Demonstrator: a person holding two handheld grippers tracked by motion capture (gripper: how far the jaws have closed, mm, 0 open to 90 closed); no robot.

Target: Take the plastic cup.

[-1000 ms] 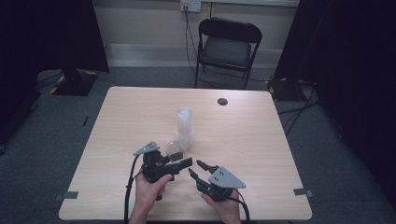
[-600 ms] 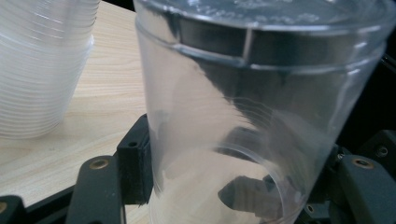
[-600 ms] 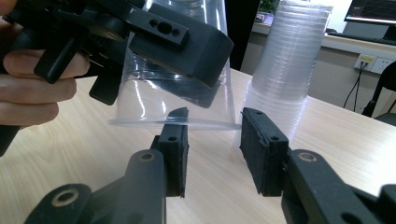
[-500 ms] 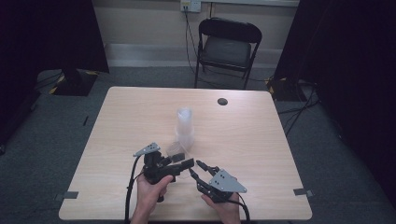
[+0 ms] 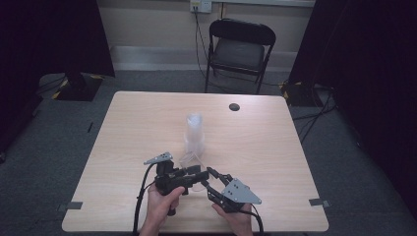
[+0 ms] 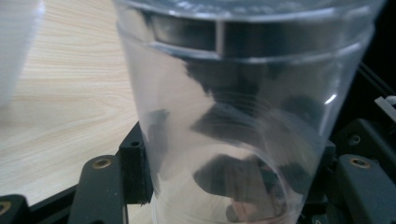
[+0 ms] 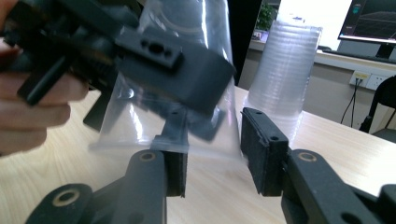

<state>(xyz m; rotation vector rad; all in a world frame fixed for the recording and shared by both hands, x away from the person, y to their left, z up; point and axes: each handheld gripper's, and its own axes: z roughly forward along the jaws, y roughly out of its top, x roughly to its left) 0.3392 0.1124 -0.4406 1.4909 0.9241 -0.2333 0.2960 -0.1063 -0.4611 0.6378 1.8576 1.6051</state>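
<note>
We see, low in the centre of the high view, the left gripper (image 5: 189, 176) holding a single clear plastic cup (image 5: 193, 169) just above the desk (image 5: 275, 147). In the left gripper view the cup (image 6: 233, 116) takes up most of the frame, its ribbed rim at the top edge, and the black fingers (image 6: 135, 170) press against its wall from either side: they are pinching the cup. The log of motion agrees that these fingers have just been closing, with the cup between them.

The right gripper (image 5: 216, 183) lies just right of the left one in the high view, its grey three-cornered plate (image 5: 240, 192) toward the lower right. In the right gripper view its own fingers (image 7: 261, 154) rise from the bottom edge, spread apart with a gap between the pads. The lower edge of the held cup (image 7: 187, 70) hangs above and behind that gap; we cannot tell whether either pad touches it. The left gripper (image 7: 154, 60) crosses the upper left of this frame, with a hand (image 7: 32, 112) at the left edge.

A tall stack of clear cups (image 5: 194, 132) stands upright near the middle of the desk, just beyond the grippers; in the right gripper view the stack (image 7: 282, 74) appears at upper right. A small dark disc (image 5: 234, 106) lies near the far edge of the desk, and a folding chair (image 5: 238, 51) stands behind it.
</note>
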